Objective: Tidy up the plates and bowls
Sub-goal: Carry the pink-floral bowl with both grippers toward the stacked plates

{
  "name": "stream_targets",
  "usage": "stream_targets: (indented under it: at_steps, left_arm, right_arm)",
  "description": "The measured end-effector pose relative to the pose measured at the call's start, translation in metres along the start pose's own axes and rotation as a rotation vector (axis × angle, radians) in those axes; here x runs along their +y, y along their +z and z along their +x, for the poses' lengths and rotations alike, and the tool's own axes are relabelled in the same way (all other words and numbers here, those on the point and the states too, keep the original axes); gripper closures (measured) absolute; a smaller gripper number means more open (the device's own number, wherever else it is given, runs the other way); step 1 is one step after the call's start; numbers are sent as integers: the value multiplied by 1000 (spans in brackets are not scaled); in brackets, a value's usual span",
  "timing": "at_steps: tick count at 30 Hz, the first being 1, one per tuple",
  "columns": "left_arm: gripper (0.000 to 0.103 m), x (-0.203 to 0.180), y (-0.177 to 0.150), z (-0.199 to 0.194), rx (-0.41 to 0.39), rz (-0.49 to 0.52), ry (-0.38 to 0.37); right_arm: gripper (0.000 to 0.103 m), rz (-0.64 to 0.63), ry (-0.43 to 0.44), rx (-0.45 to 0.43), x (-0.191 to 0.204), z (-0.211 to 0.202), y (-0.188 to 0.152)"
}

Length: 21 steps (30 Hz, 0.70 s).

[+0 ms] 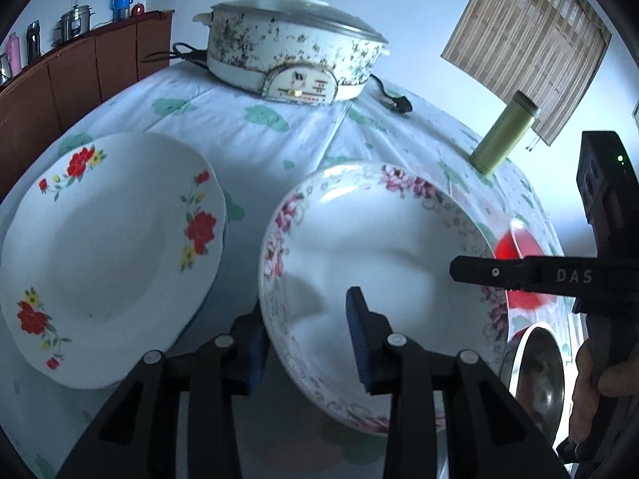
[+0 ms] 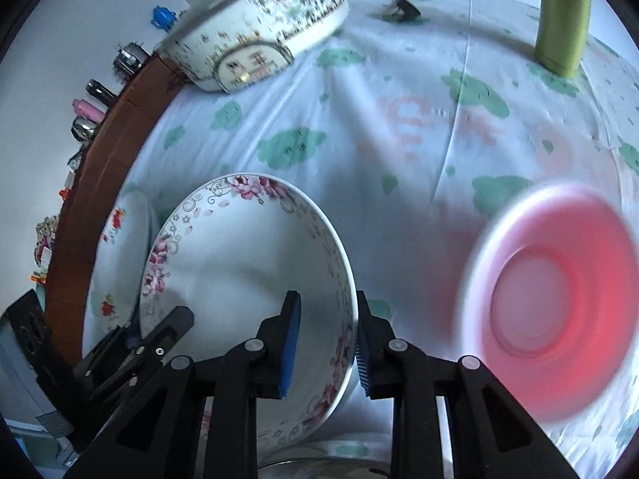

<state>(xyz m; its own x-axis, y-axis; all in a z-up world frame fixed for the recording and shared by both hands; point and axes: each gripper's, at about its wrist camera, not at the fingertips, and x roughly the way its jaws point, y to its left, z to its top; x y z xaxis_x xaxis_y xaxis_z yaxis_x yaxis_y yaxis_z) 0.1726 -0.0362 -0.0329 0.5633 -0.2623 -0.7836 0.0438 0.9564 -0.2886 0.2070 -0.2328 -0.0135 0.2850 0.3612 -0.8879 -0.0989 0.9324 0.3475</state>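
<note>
A white plate with pink flowers (image 1: pixel 383 239) is tilted up off the table. My left gripper (image 1: pixel 309 343) straddles its near-left rim with blue pads on either side. My right gripper (image 2: pixel 329 349) straddles the opposite rim of the same plate (image 2: pixel 239 259); its black finger (image 1: pixel 519 273) shows in the left wrist view. A white plate with red flowers (image 1: pixel 108 247) lies to the left and also shows in the right wrist view (image 2: pixel 120 255). A red bowl (image 2: pixel 555 299) sits right of the held plate, blurred. A steel bowl (image 1: pixel 539 371) lies near the right edge.
An electric cooker pot with a glass lid (image 1: pixel 295 44) stands at the back of the table on a floral cloth (image 1: pixel 247 127), its cord beside it. A green flask (image 1: pixel 503 131) stands at the back right. A brown cabinet (image 1: pixel 60 88) lines the left wall.
</note>
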Motion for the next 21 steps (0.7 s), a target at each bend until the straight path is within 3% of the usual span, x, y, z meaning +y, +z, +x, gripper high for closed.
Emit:
stream_targets:
  at_steps: [21]
  left_arm:
    - [70,23,15,-35,-76,-17,-24]
  right_arm:
    - [75,18,73,-77,31,-26,-11]
